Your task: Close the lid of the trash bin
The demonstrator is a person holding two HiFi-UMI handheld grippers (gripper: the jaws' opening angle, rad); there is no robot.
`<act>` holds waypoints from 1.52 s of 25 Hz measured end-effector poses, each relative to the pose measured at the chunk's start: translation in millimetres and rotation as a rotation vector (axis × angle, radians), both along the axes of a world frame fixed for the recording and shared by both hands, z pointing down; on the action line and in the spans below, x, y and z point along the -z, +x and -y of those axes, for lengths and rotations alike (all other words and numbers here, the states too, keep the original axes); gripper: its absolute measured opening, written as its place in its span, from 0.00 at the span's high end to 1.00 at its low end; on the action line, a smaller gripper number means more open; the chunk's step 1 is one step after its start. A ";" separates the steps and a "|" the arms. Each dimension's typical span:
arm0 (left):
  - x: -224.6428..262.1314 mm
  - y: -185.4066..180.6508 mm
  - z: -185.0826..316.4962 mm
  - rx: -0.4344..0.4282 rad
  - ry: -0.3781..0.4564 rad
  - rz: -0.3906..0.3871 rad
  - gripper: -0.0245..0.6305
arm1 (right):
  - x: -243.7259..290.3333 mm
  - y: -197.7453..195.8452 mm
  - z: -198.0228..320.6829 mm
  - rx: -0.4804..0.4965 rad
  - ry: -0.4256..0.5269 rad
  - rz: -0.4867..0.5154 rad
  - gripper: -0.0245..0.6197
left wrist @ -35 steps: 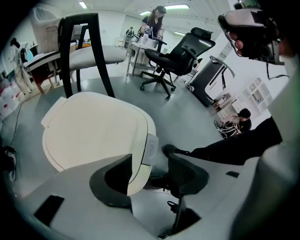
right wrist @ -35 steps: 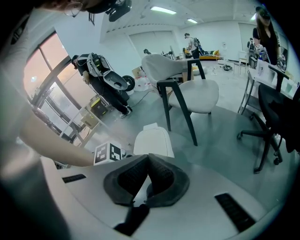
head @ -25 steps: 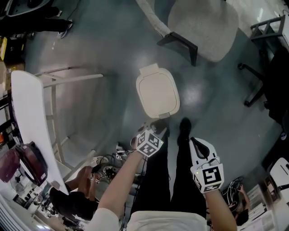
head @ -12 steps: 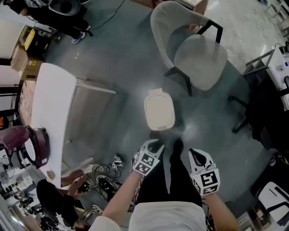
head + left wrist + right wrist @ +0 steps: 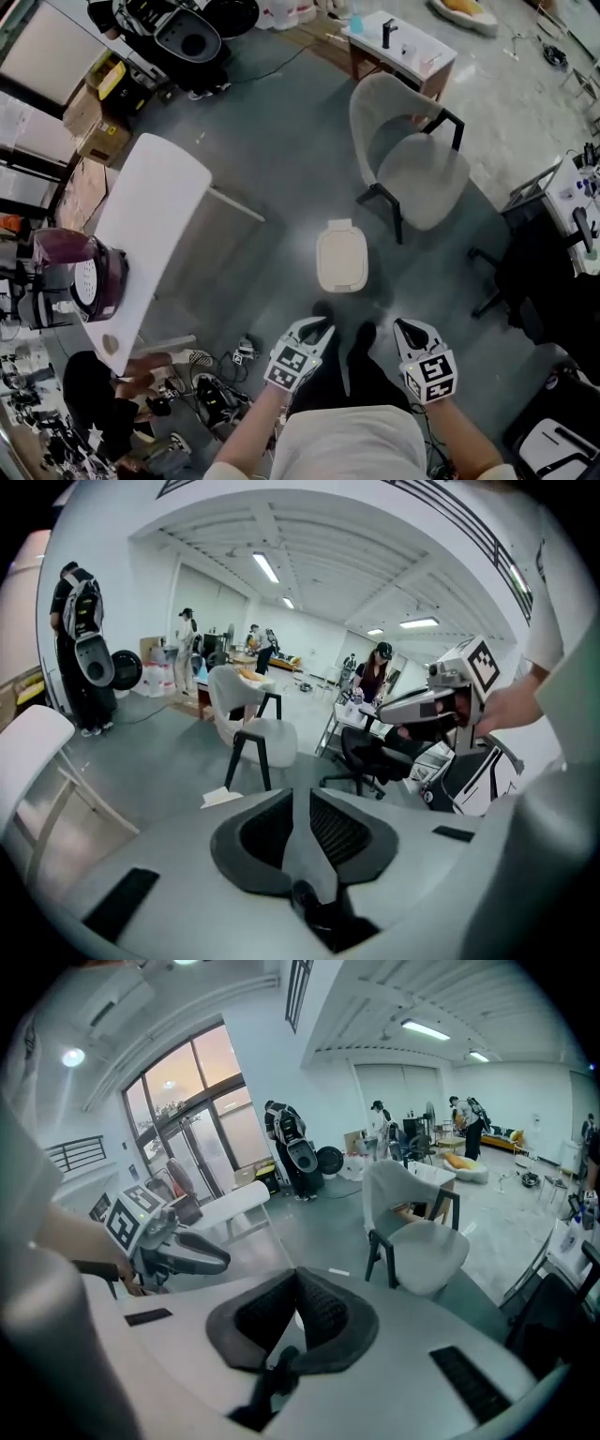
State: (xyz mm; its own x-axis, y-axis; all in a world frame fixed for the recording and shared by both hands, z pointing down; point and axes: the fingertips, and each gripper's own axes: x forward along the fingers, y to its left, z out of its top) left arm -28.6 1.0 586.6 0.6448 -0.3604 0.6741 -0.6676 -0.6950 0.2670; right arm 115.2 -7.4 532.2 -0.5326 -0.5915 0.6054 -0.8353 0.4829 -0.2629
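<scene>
The cream trash bin (image 5: pixel 341 260) stands on the grey floor with its lid down flat. Both grippers are held high above it, close to the person's body and apart from the bin. The left gripper (image 5: pixel 317 324) has its jaws closing to a narrow slit with nothing between them (image 5: pixel 300 794); a corner of the bin (image 5: pixel 223 797) peeks past its jaws. The right gripper (image 5: pixel 409 326) has its jaw tips met on nothing (image 5: pixel 296 1274). Each gripper shows in the other's view: the right gripper (image 5: pixel 441 700) and the left gripper (image 5: pixel 173 1251).
A grey upholstered chair (image 5: pixel 412 159) stands just behind the bin. A white table (image 5: pixel 150 234) with a purple appliance (image 5: pixel 80 267) is at the left. A black office chair (image 5: pixel 534 272) is at the right. Cables (image 5: pixel 220 375) and a crouched person (image 5: pixel 103 403) are at the lower left.
Both grippers and the head camera have risen, so the bin looks smaller and farther below. The left jaws have narrowed. The lid stays down.
</scene>
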 end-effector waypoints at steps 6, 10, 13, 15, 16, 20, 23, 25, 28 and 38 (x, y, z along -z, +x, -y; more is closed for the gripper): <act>58.9 -28.5 -10.5 0.061 0.077 -0.032 0.86 | 40.8 -18.5 -7.5 0.005 0.047 0.007 0.94; 100.1 -51.9 -22.7 0.087 0.107 -0.063 0.88 | 70.5 -38.7 -17.2 0.010 0.076 0.004 0.94; 125.7 -69.9 -26.7 0.095 0.157 -0.086 0.89 | 89.1 -52.8 -20.1 -0.003 0.116 -0.004 0.94; 141.8 -82.3 -30.6 0.103 0.178 -0.096 0.89 | 101.9 -61.8 -22.8 -0.014 0.141 -0.013 0.94; 148.7 -89.2 -33.9 0.109 0.183 -0.101 0.89 | 108.5 -66.9 -25.1 -0.019 0.152 -0.016 0.94; 172.7 -111.6 -44.2 0.118 0.212 -0.124 0.90 | 135.2 -85.0 -34.5 -0.037 0.200 -0.014 0.94; 191.2 -123.5 -49.7 0.118 0.241 -0.140 0.92 | 156.9 -94.0 -43.0 -0.041 0.233 -0.003 0.94; 203.2 -129.7 -53.0 0.121 0.259 -0.152 0.94 | 170.2 -96.8 -48.3 -0.048 0.255 0.004 0.94; 215.4 -137.5 -55.4 0.137 0.272 -0.177 0.94 | 184.8 -97.5 -52.3 -0.061 0.285 0.004 0.94; 225.3 -143.9 -51.3 0.157 0.299 -0.210 0.94 | 205.5 -94.5 -49.0 -0.068 0.352 -0.011 0.94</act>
